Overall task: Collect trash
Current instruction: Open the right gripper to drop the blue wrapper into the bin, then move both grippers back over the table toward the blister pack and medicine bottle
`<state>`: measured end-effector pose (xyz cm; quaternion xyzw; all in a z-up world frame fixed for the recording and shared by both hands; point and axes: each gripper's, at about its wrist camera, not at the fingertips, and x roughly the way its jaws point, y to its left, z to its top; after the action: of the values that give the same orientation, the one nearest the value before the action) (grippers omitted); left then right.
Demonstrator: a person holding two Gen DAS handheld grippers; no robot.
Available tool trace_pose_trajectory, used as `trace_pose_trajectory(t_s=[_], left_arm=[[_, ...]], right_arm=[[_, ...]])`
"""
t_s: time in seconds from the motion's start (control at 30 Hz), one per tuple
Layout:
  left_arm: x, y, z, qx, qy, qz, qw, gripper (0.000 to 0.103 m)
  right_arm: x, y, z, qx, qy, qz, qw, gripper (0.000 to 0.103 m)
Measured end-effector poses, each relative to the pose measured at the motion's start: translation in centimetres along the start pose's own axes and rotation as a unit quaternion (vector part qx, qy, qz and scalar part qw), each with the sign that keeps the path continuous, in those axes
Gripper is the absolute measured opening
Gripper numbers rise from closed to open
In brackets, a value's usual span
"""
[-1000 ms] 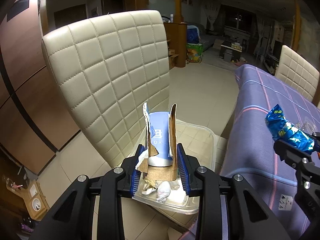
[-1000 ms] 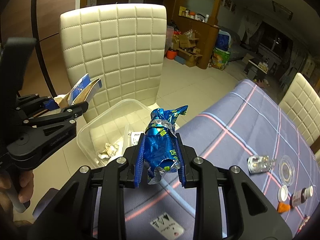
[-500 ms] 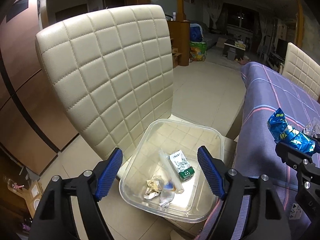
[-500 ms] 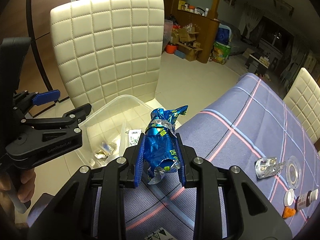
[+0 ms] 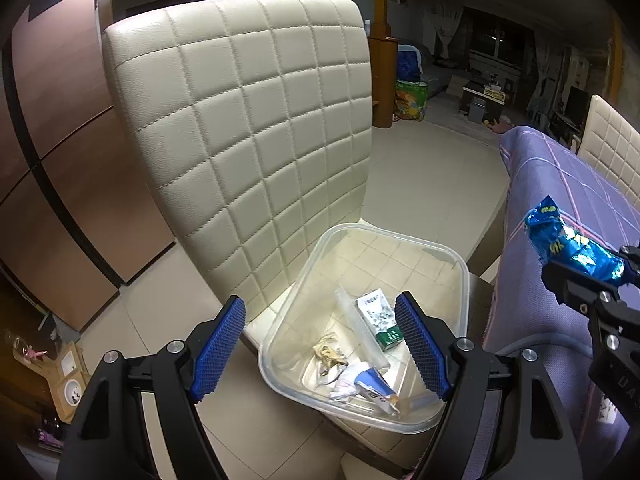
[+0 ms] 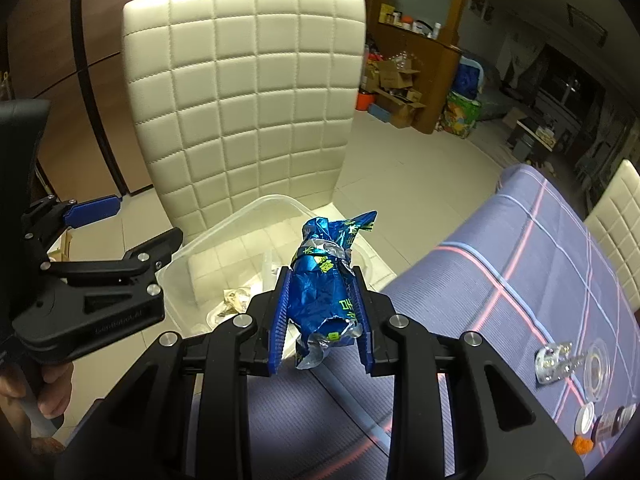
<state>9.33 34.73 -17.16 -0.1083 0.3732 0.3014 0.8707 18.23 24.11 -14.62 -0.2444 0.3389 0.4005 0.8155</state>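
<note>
Left gripper (image 5: 320,344): jaws spread wide, nothing between the blue pads; it hangs over the near end of the bin.
Right gripper (image 6: 322,316): closed on the blue foil wrapper, a pad pressing each side.
Blue foil wrapper (image 6: 326,288): crumpled, upright in the right jaws, top twist sticking out past the fingertips, a torn silver end hanging below them. In the left wrist view it shows at the right edge (image 5: 568,246), above the tablecloth edge, beside the bin and not over it.
Clear plastic bin (image 5: 448,248): sits on the seat of the cream quilted chair (image 5: 256,128), just beside the table edge.
Bin contents: small white-and-green carton (image 5: 380,318), a clear tube next to it, crumpled paper scraps, a torn blue-and-white piece (image 5: 376,386) at the near end, below the open left jaws.
Table: purple checked cloth (image 6: 520,280); far right on it, well apart from both grippers, small clear items, a white cap, a dark bottle (image 6: 610,426).
Person: a hand (image 6: 52,392) grips the left gripper's handle, low left in the right wrist view.
</note>
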Motion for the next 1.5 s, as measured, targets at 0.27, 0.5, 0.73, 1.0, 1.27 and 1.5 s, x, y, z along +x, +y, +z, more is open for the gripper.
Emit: trace_pose_trajectory(t_s=[0.27, 0.5, 0.73, 1.0, 1.27, 1.5], left_arm=[[-0.2, 0.9, -0.2, -0.003, -0.006, 0.009, 0.9999, 0.075], [-0.3, 0.6, -0.2, -0.001, -0.002, 0.005, 1.0000, 0.075], [-1.7, -1.4, 0.0, 0.017, -0.008, -0.009, 0.9998, 0.075], [-5.0, -7.3, -0.7, 0.079, -0.022, -0.056, 0.9951, 0.075], [-7.2, -16.1, -1.5, 0.150, -0.016, -0.121, 0.9811, 0.076], [-7.2, -23.3, -1.6, 0.187, 0.003, -0.160, 0.9693, 0.076]], right_arm=[[0.2, 0.9, 0.5, -0.006, -0.003, 0.009, 1.000, 0.056], [0.1, 0.6, 0.4, -0.002, -0.010, -0.012, 1.000, 0.073], [-1.1, -0.8, -0.7, 0.011, -0.010, -0.022, 1.000, 0.074], [-4.3, -6.0, -5.0, 0.071, -0.008, -0.063, 0.995, 0.074], [-8.5, -14.0, -11.5, 0.150, 0.001, -0.126, 0.981, 0.073], [-11.9, -21.9, -17.5, 0.234, 0.002, -0.179, 0.955, 0.071]])
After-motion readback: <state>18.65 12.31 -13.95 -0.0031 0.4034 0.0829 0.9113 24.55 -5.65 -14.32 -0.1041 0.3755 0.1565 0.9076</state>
